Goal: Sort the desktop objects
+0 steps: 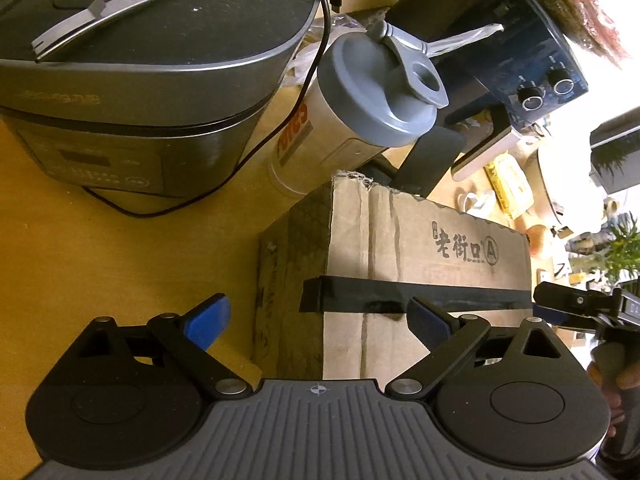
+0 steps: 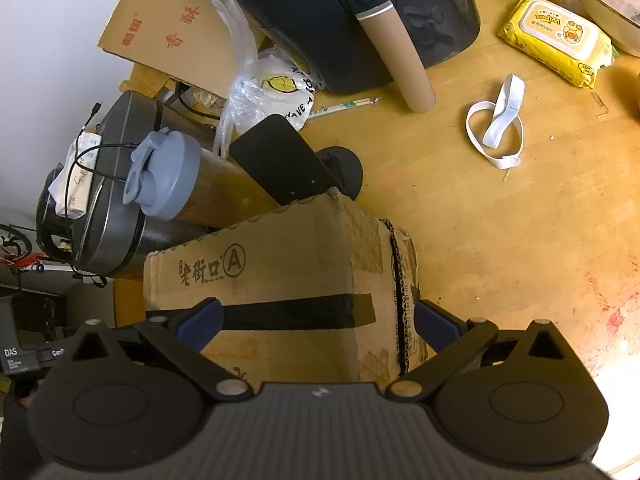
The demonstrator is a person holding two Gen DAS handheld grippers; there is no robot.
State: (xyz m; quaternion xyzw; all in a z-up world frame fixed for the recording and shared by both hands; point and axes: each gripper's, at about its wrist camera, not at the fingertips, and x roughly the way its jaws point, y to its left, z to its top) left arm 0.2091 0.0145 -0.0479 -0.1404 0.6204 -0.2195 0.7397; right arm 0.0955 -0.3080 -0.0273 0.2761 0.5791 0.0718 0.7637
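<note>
A taped cardboard box (image 1: 420, 256) stands on the wooden desk, also in the right wrist view (image 2: 288, 272). My left gripper (image 1: 316, 320) is open, its fingers straddling the box's left top corner. My right gripper (image 2: 316, 320) is open over the box's right end; it also shows at the right edge of the left wrist view (image 1: 560, 304). A shaker bottle with a grey lid (image 1: 360, 120) leans behind the box (image 2: 180, 184). A white elastic band (image 2: 496, 128) and a yellow wipes pack (image 2: 556, 40) lie on the desk.
A dark rice cooker (image 1: 132, 80) with a black cable stands at the left. A dark air fryer (image 2: 360, 20) with a tan handle stands behind. A black phone stand (image 2: 288, 160), a plastic bag (image 2: 264, 92) and a flat carton (image 2: 168, 28) crowd the back.
</note>
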